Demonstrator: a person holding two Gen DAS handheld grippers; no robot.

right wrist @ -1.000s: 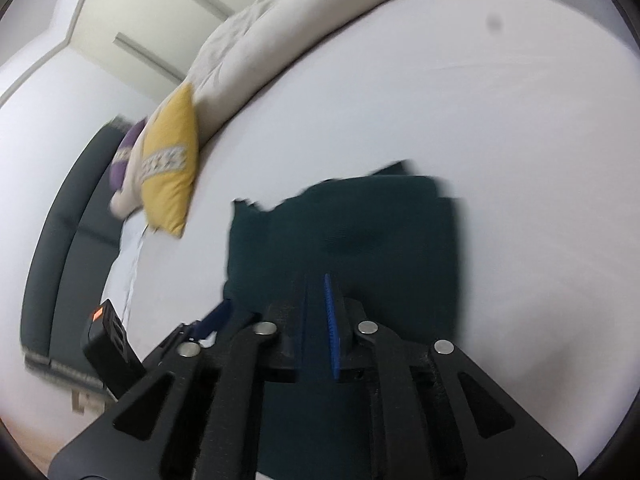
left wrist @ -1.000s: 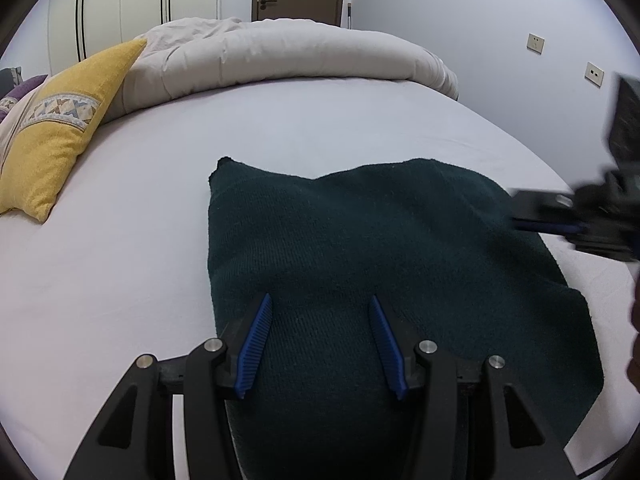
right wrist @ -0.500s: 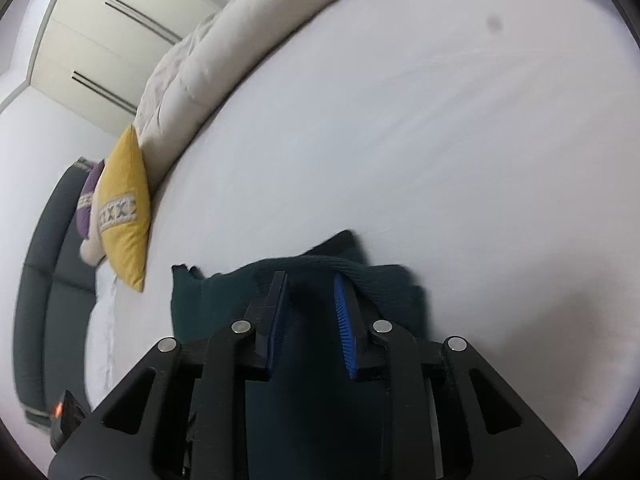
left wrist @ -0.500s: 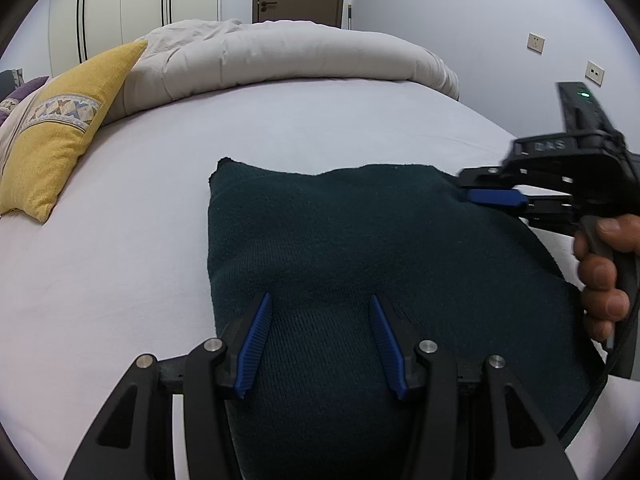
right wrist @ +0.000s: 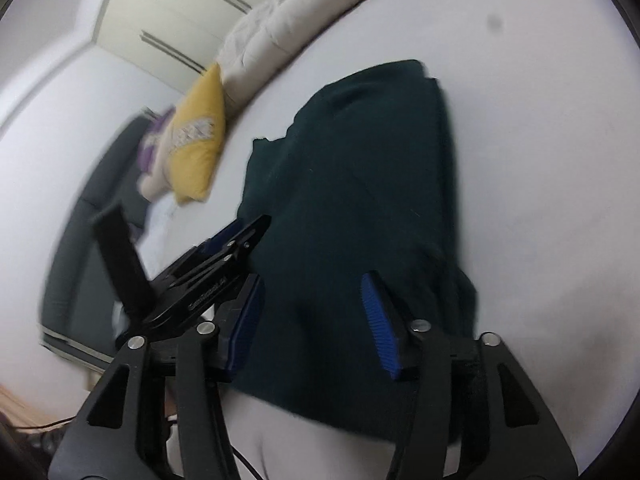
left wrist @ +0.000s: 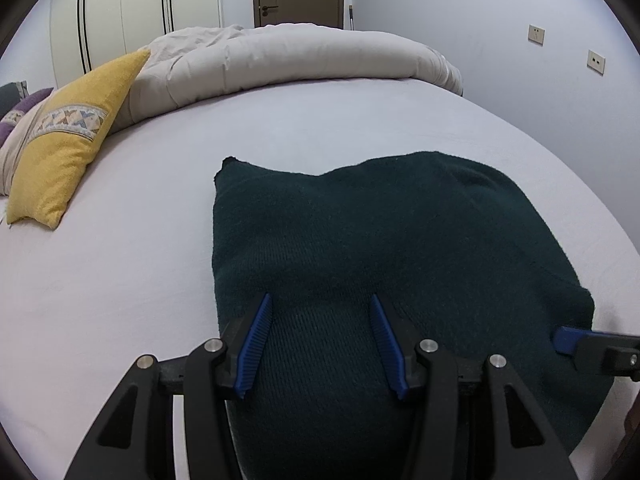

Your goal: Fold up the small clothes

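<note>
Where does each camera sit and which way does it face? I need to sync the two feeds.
Left wrist: on the left gripper, aimed down over the dark garment towards pillow and duvet; own fingers show, with the right gripper's tip at right.
Right wrist: on the right gripper, jaws opening, tilted and blurred; the left gripper shows at left.
Shared: garment, pillow, duvet, bed.

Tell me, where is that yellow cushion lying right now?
The yellow cushion lies on the bed's far left in the left wrist view, leaning beside the rolled beige duvet, well apart from the dark green garment.
</note>
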